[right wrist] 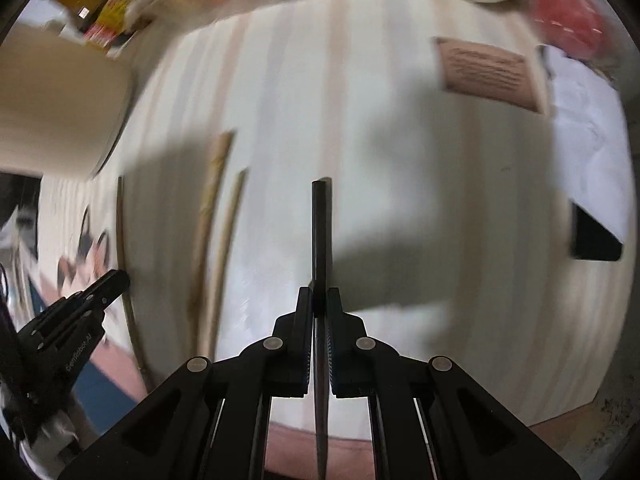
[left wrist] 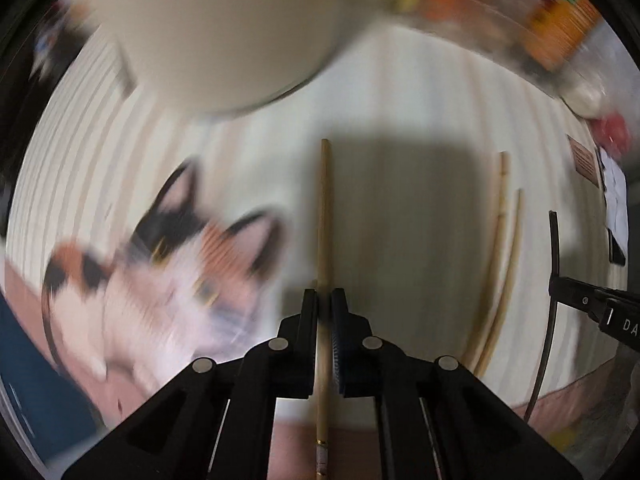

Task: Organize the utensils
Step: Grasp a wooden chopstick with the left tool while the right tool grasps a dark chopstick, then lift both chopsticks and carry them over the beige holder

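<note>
My left gripper (left wrist: 324, 300) points down at a pale striped mat (left wrist: 420, 120) and is shut on a wooden chopstick (left wrist: 324, 208) that runs straight away between its fingers. Two more wooden chopsticks (left wrist: 498, 264) lie side by side to its right. Further right is the black chopstick (left wrist: 554, 248), held by my right gripper (left wrist: 554, 292). In the right wrist view my right gripper (right wrist: 320, 300) is shut on that black chopstick (right wrist: 321, 232). The pair of wooden chopsticks (right wrist: 218, 240) lies to its left, and beyond them my left gripper (right wrist: 120, 280) holds its wooden chopstick (right wrist: 120, 220).
A big beige round container (left wrist: 224, 28) stands at the far left of the mat. A cat picture (left wrist: 180, 264) is printed on the mat's near left. Bright packages (left wrist: 560, 28), a brown card (right wrist: 490, 72), white paper (right wrist: 588, 128) and a black object (right wrist: 592, 236) lie at the back and right.
</note>
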`<move>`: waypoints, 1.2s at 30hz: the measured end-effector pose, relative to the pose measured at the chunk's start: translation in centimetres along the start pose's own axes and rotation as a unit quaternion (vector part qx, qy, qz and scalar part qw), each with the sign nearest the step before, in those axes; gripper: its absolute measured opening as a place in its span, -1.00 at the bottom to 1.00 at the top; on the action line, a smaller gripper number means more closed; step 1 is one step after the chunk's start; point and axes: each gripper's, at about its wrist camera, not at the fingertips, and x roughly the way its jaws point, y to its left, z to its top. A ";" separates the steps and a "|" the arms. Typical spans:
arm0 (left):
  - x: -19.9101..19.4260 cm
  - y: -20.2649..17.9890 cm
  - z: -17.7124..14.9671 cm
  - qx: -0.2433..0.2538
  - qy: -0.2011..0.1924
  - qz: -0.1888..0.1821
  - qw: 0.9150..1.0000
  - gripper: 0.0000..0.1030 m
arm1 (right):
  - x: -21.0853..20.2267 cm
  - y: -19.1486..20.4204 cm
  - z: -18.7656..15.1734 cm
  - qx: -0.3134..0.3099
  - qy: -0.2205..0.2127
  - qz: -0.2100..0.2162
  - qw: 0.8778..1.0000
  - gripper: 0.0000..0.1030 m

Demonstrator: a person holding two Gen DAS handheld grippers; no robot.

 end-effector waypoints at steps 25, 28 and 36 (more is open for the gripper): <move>1.4 -2.5 4.1 0.070 -0.013 0.009 0.997 -0.92 | 1.1 5.1 5.4 -0.024 0.015 -0.126 0.992 -0.80; 0.4 -2.4 2.6 0.061 -0.029 0.010 0.998 -0.92 | 0.4 4.1 4.9 -0.009 -0.005 -0.104 0.995 -0.87; -8.2 -0.6 0.1 0.057 -0.125 -0.009 0.991 -0.93 | -6.1 5.0 3.1 -0.010 -0.117 -0.059 0.991 -0.87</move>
